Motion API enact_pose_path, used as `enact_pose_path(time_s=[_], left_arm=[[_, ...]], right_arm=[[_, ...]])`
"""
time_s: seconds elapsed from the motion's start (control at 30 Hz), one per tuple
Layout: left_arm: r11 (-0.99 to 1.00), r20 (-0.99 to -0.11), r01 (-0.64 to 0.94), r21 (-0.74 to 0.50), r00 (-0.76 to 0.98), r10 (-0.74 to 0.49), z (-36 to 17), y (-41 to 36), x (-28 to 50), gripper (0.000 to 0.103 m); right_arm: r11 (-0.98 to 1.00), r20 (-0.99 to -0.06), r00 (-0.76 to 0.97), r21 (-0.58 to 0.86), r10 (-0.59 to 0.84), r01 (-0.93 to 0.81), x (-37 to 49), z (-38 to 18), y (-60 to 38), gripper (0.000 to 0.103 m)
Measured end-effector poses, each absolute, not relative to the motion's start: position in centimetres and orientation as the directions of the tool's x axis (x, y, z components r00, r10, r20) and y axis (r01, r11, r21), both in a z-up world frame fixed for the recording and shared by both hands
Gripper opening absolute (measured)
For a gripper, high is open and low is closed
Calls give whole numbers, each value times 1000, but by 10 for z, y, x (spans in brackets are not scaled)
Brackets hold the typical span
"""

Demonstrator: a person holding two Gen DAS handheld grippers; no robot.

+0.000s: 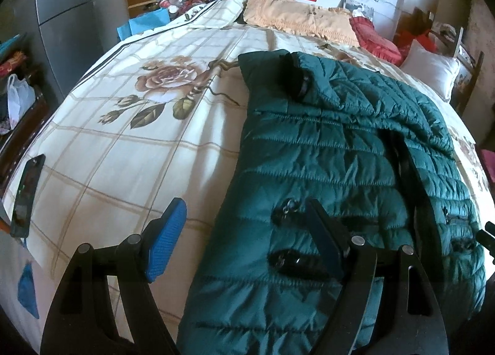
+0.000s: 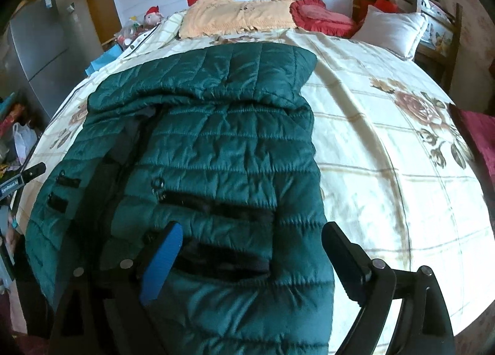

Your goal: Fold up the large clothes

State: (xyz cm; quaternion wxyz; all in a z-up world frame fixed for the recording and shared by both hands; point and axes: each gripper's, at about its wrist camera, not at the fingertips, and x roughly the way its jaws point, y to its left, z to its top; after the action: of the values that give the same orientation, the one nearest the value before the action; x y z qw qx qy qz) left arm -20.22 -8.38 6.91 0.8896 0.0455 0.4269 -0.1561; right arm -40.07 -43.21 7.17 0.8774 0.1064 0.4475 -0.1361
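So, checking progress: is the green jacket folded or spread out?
Partly folded: the jacket lies along the bed, one sleeve folded across its upper part.

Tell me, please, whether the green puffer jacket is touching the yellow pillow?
Apart. The right wrist view shows bare floral bedspread between the green puffer jacket and the yellow pillow.

A wide bed point(image 1: 130, 150) covered by a cream checked quilt printed with brown roses carries a dark green quilted puffer jacket point(image 1: 334, 157) spread flat, a peach frilled pillow point(image 1: 297, 16), a red ruffled cushion point(image 1: 376, 34), a white pillow point(image 1: 430, 68) and a black phone point(image 1: 26, 197).
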Motion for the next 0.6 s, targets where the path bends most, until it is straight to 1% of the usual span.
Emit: enact_pose_path(time_s=[0.27, 0.33, 0.47, 0.6], left_arm=[[947, -798, 316, -62, 554, -237, 60, -70, -214, 80], [946, -808, 315, -82, 535, -248, 57, -63, -216, 80], [941, -832, 295, -164, 471, -292, 49, -42, -219, 80], [943, -853, 273, -192, 429, -298, 41, -27, -224, 80]], right_arm=[[935, -827, 547, 81, -129, 344, -416, 66, -433, 90], [935, -834, 539, 85, -123, 345, -420, 63, -435, 90], [936, -851, 515, 92, -103, 340, -430, 57, -436, 90], [941, -868, 492, 109, -67, 320, -440, 52, -438, 91]])
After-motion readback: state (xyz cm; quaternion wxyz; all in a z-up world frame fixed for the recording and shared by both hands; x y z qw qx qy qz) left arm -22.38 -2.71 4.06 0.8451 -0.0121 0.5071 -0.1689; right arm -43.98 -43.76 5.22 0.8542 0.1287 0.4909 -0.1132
